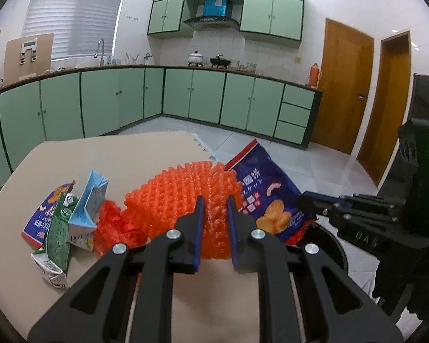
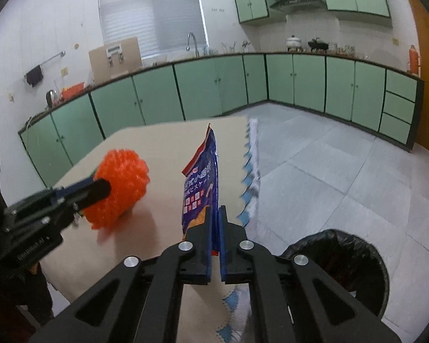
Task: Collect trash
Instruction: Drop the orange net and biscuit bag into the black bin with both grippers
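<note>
A blue snack bag is pinched upright by the right gripper, beside the bin; orange netting is clamped by the left gripper.

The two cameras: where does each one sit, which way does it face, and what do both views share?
Left wrist view: sits on the left gripper, faces forward over the table toward the green cabinets; its fingers clamp the orange foam net; the right gripper enters from the right.
Right wrist view: sits on the right gripper, same heading; its fingers pinch the blue snack bag; the black bin is lower right; the left gripper enters from the left.
Shared: net, bag, table, bin, cabinets.
</note>
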Motion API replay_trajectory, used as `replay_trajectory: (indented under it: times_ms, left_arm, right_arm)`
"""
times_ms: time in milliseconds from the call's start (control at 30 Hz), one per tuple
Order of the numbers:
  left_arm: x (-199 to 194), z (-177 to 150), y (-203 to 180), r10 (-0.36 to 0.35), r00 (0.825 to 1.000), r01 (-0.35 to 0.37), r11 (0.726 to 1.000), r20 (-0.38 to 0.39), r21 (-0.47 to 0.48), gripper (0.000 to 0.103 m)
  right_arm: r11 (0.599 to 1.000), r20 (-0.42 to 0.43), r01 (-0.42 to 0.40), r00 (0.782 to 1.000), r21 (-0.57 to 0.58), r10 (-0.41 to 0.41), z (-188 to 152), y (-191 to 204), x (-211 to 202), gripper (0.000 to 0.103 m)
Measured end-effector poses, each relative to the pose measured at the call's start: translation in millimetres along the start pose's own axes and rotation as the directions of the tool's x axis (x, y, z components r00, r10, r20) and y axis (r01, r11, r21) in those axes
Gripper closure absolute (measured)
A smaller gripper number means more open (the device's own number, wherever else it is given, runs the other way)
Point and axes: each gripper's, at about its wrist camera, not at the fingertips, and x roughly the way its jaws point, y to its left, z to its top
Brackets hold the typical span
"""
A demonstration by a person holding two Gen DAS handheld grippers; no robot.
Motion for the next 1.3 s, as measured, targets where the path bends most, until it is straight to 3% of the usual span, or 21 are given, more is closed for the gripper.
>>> replay_trajectory:
  times_ms: [300, 700, 1133, 1300]
  left_arm:
    - [-14, 18, -53, -0.104, 0.991, 0.098, 0.992, 0.085, 0.080, 0.089]
    - [32, 17, -147, -0.295, 0.955, 0.287, 0.947, 0.037, 0.148, 0.089]
    - [106, -13, -193, -0.312, 0.948, 0.318, 0.937, -0.068, 0.144, 0.089]
    - [134, -24, -203, -0.301, 0.944, 0.318, 0.939, -0.133, 0.131, 0.089]
  right_arm:
    - [0.998, 0.095, 0.061, 0.993, 0.024, -0.063, 14, -22, -47, 0.099]
    - [0.958, 0.103, 0.234, 0.962, 0.163, -0.253, -8, -94, -93, 0.099]
    - [0.880, 0.014, 0.368, 0.921, 0.300, -0.389, -50, -170, -93, 0.099]
    - [0.864, -0.041, 0.383, 0.919, 0.328, -0.392, -67, -191, -79, 0.099]
